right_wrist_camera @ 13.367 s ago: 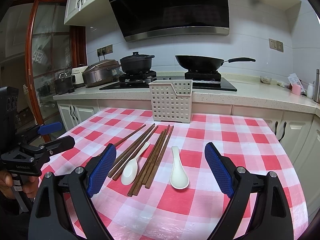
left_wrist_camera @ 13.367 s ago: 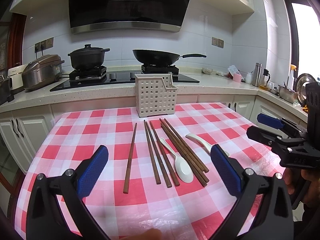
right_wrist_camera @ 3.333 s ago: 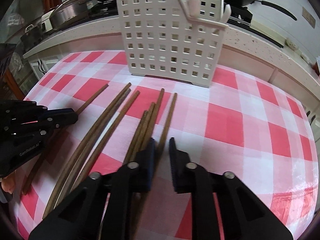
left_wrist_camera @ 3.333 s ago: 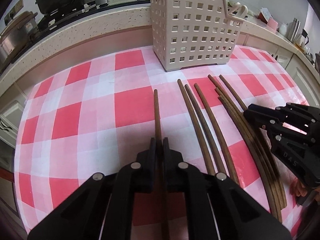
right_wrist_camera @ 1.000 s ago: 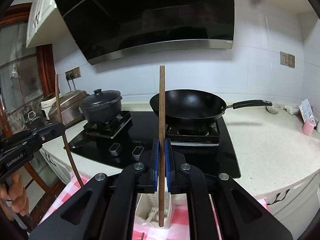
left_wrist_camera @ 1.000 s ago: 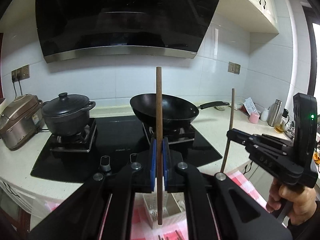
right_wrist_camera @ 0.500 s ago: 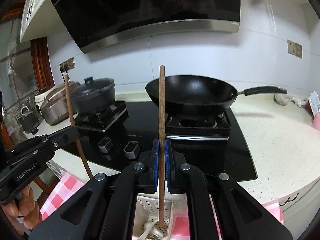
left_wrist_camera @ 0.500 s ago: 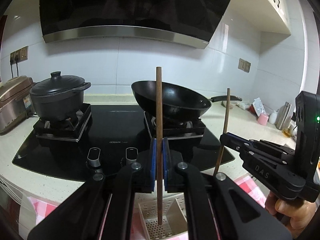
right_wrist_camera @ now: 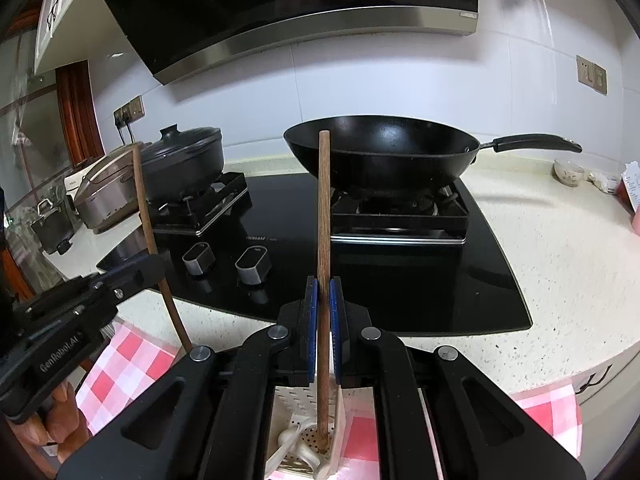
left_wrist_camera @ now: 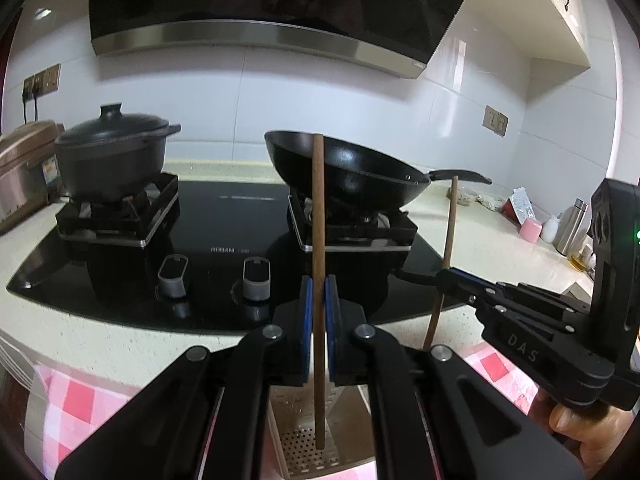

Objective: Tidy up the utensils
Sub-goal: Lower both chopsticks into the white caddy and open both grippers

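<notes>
My left gripper (left_wrist_camera: 319, 292) is shut on a brown wooden chopstick (left_wrist_camera: 318, 216), held upright with its lower tip inside the white perforated utensil basket (left_wrist_camera: 296, 452). My right gripper (right_wrist_camera: 323, 292) is shut on another upright chopstick (right_wrist_camera: 323, 208); its tip is down inside the same basket (right_wrist_camera: 294, 400), beside two white spoons (right_wrist_camera: 292, 442). Each gripper shows in the other's view: the right gripper (left_wrist_camera: 444, 280) on the right, the left gripper (right_wrist_camera: 154, 262) on the left, each with its chopstick.
Behind the basket runs a speckled counter (right_wrist_camera: 560, 264) with a black hob (left_wrist_camera: 224, 216), a wok (right_wrist_camera: 380, 152) and a lidded pot (left_wrist_camera: 112, 152). The pink checked tablecloth (right_wrist_camera: 120, 364) shows at the lower corners. Bottles and a pink cup (left_wrist_camera: 530, 228) stand at the far right.
Both grippers have come down and forward with their chopsticks. The tips now reach deeper into the basket. Both stay shut on their chopsticks.
</notes>
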The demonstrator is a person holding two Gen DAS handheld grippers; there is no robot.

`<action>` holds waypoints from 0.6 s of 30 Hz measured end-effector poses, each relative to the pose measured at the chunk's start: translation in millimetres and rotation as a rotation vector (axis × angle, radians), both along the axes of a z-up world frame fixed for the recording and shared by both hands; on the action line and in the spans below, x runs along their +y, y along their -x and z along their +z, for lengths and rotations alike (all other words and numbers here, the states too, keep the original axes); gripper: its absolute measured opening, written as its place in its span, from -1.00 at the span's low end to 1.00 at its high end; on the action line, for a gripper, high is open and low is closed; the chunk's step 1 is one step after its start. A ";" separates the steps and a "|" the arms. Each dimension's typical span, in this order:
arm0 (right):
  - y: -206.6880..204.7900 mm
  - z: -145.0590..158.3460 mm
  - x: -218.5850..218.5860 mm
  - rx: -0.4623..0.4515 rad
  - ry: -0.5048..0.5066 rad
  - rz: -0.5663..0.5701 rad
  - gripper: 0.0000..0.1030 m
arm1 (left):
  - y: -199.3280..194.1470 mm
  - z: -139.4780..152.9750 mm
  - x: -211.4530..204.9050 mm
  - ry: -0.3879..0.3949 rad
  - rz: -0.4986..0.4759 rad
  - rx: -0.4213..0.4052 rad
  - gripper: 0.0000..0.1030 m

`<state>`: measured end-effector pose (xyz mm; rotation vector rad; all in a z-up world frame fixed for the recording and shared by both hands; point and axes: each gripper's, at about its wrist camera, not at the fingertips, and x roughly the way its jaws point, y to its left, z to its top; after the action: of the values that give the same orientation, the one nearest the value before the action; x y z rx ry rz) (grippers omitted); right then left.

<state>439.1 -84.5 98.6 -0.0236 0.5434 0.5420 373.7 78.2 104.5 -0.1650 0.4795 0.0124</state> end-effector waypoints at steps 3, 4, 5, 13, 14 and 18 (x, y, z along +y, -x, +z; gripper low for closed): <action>1.5 -6.2 2.9 -0.004 0.012 0.006 -0.86 | 1.1 -9.6 -0.7 -0.003 0.006 0.008 -0.88; 1.9 -8.7 3.2 -0.001 0.014 0.007 -0.86 | 1.1 -12.7 0.1 0.003 0.006 0.014 -0.88; 2.3 -10.9 3.2 0.002 0.014 0.008 -0.86 | 1.4 -15.4 0.6 0.004 0.007 0.019 -0.88; 3.0 -27.3 4.2 0.026 0.019 0.011 -0.86 | 4.5 -24.6 1.7 0.008 0.007 0.029 -0.88; 3.5 -28.4 4.2 0.027 0.020 0.011 -0.86 | 5.1 -24.7 1.2 0.008 0.006 0.029 -0.88; 5.0 -32.4 4.5 0.033 0.030 0.011 -0.86 | 5.8 -27.6 0.8 0.008 0.005 0.038 -0.88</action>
<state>434.1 -80.0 66.2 -0.0466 0.5837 0.5458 367.9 79.0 76.9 -0.1735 0.5174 0.0183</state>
